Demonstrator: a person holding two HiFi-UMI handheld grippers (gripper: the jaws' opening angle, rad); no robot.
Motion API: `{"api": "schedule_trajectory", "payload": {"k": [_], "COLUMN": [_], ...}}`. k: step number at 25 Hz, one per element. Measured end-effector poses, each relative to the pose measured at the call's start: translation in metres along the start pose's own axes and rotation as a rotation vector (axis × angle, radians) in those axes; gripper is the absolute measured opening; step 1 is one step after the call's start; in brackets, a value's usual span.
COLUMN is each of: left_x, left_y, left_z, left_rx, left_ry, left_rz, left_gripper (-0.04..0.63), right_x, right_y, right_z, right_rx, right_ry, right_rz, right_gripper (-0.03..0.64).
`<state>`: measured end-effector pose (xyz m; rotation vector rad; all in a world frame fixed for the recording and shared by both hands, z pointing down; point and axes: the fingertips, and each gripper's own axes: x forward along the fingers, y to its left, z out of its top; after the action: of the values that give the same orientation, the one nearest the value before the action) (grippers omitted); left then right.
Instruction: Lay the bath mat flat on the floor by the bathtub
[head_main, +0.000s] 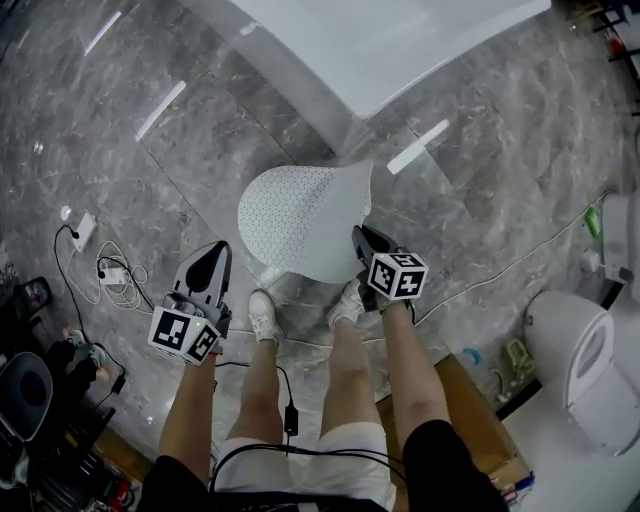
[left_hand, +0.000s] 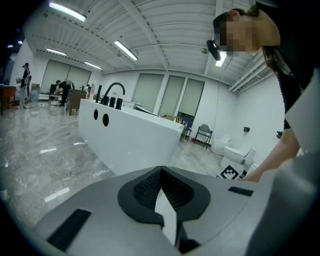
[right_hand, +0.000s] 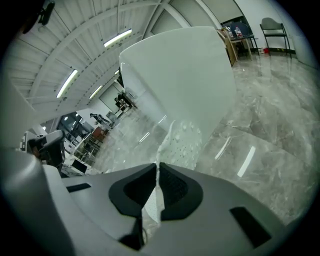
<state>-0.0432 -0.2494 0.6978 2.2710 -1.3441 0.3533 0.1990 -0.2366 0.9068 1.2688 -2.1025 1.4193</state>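
Jaws of our right gripper (right_hand: 157, 167) are clamped on the edge of the white, dotted, round-ended bath mat (right_hand: 186, 141). The mat hangs ahead of and below them, over the grey marble floor (head_main: 200, 130) and short of the white bathtub (head_main: 380, 40). Our left gripper (left_hand: 160, 172) has its jaws pressed together at the tips, with nothing beyond them. The mat is off to their right, apart.

Bathtub (head_main: 380, 50): blocks 12 o'clock. Toilet (head_main: 590, 370): 4 o'clock. Power strip (head_main: 82, 232), cables (head_main: 120, 275): 9 o'clock. Marble floor (head_main: 225, 150), 11 o'clock: open.
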Motion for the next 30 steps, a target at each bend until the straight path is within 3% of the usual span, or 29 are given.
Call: {"api": "schedule_trajectory", "payload": {"k": [8,23,27,30], "left_x": [0.038,0.058,0.057,0.056], "left_y": [-0.022,-0.035,-0.036,-0.038], "left_z": [-0.010,-0.031,-0.033,-0.034], "left_rx": [-0.015,-0.008,-0.016,-0.019], "left_ry": [0.010,0.048,0.047,0.045], "left_rz": [0.015,0.040,0.048,0.048], "left_gripper": [0.014,0.014,0.014,0.014], "right_x": [-0.020,-0.016,-0.019,-0.029], "right_y": [-0.054,-0.139,-0.156,-0.176], "right_z": [0.020,0.020,0.007,-0.002], "right_rx": [-0.115,-0.053,-0.056,-0.019], "right_ry": [0.004,0.095,0.153,0.173], "right_rz": [-0.061,-0.232,-0.303,-0.408], "right_gripper": [0.035,0.035,0.037,0.037]}}
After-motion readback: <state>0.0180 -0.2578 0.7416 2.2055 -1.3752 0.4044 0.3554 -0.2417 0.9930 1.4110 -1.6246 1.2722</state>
